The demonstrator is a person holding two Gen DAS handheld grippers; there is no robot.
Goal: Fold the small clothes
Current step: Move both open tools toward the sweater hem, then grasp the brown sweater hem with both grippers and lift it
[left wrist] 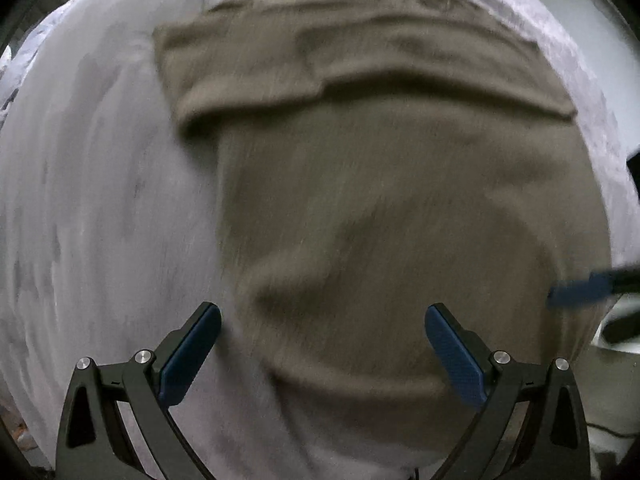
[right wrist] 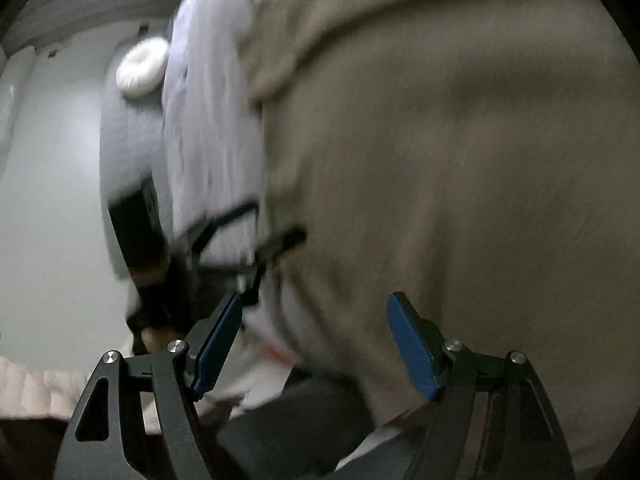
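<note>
Brown knit garment (left wrist: 380,200) looks soft, limp; grip its lower-centre hem. Left gripper (left wrist: 322,354) and right gripper (right wrist: 314,344) both released.

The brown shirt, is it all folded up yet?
Not yet. The brown shirt lies on the white sheet with its top part already folded over. Both the left gripper and right gripper are open, holding nothing. More folds look left, though blur hides details.

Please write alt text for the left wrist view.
A brown garment, partly folded, lies on a pale grey sheet, blurred by motion. The left gripper is open above its near edge; a blue finger of the right gripper enters at right.
</note>
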